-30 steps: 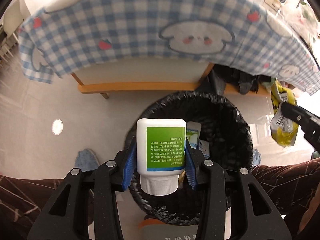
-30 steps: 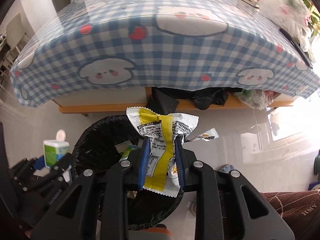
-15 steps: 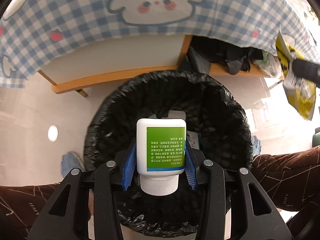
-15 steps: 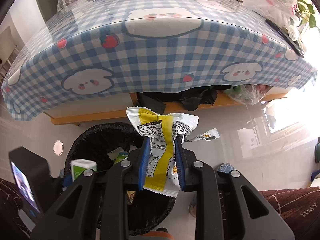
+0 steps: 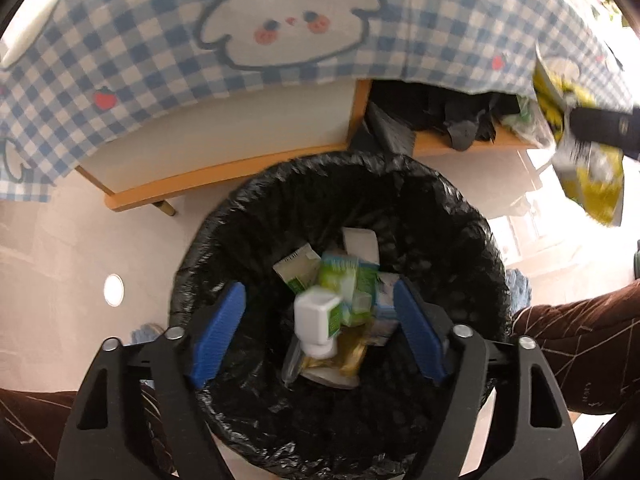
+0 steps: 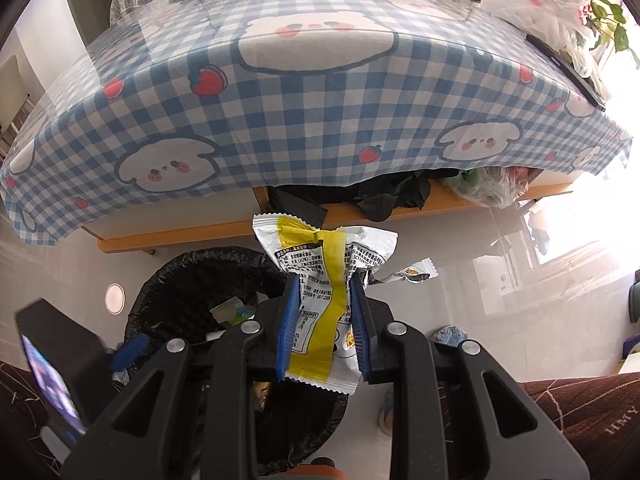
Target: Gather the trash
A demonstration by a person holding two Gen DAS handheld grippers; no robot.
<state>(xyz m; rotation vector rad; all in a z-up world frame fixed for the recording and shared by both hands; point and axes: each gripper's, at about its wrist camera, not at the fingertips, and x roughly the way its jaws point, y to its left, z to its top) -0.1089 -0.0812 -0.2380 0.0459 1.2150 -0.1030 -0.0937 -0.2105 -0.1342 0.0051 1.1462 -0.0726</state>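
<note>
My left gripper (image 5: 320, 332) is open over the black-lined trash bin (image 5: 240, 216). The white bottle with a green label (image 5: 318, 322) is free of the blue pads and blurred, dropping among cartons inside the bin. My right gripper (image 6: 324, 320) is shut on a yellow and silver snack wrapper (image 6: 324, 280), held above the bin's right rim (image 6: 168, 276). The wrapper also shows at the right edge of the left wrist view (image 5: 588, 184). The left gripper appears at the lower left of the right wrist view (image 6: 128, 350).
A table with a blue checked cloth (image 6: 304, 92) stands behind the bin, with a wooden shelf holding dark bags (image 6: 384, 196) beneath. A plastic bag (image 6: 532, 0) and a box lie on the tabletop. The person's brown-clad legs (image 5: 576, 328) flank the bin.
My left gripper opened and let go of the white bottle, which now falls into the bin. The right gripper, still holding the wrapper, rose slightly and drew back.
</note>
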